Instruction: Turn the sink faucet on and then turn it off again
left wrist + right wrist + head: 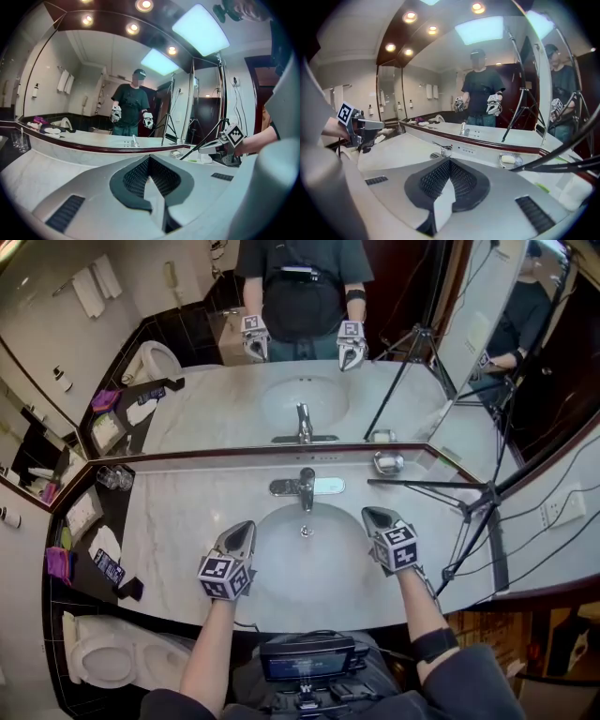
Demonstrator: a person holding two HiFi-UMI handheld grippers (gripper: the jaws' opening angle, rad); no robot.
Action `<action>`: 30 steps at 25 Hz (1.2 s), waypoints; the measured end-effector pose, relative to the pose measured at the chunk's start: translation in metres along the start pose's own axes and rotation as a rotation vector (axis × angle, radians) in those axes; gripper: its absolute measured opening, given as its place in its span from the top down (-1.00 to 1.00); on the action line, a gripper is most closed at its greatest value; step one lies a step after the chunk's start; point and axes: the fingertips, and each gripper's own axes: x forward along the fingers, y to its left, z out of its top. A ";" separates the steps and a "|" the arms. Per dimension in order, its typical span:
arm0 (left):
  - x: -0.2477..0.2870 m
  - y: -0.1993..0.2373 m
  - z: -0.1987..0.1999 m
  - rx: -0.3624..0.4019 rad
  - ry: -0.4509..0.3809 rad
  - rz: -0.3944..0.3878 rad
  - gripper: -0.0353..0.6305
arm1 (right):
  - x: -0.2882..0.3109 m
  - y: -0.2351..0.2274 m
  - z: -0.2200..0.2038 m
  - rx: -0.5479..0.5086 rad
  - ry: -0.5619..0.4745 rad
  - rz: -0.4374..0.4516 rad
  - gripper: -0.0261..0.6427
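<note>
Marble counter (178, 521) lies below me, with the left gripper (244, 529) and right gripper (373, 517) over the near basin (309, 568), each with jaws together on nothing. My right gripper view catches the faucet (440, 151) directly; the left shows only its reflection in the mirror (93, 70). Chrome and single-levered, it stands at the basin's far rim.

Your two grippers flank the faucet (307, 486), both nearer to you than it and over the white basin (302, 570). Your left gripper (242, 530) lies to the faucet's left and your right gripper (374, 517) to its right, each with jaws together and apart from the faucet. A soap dish (388, 462) stands just behind and right of the faucet, and drinking glasses (114, 478) stand well to its left.
</note>
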 end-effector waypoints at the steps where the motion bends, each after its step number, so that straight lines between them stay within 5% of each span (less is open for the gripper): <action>1: 0.001 -0.002 -0.001 -0.001 0.000 -0.004 0.89 | -0.006 -0.002 -0.004 0.034 -0.010 -0.008 0.86; 7: 0.005 -0.011 -0.006 0.012 0.009 -0.015 0.89 | -0.034 -0.013 -0.027 0.157 -0.046 -0.055 0.86; 14: 0.005 -0.019 -0.006 0.023 0.012 -0.017 0.89 | -0.038 -0.017 -0.035 0.157 -0.046 -0.058 0.86; 22: 0.000 -0.013 -0.001 0.028 0.011 0.015 0.89 | -0.014 -0.007 -0.026 0.007 -0.029 -0.044 0.86; 30: -0.005 -0.003 0.003 0.035 0.017 0.046 0.89 | 0.034 0.013 0.007 -0.300 -0.001 -0.042 0.74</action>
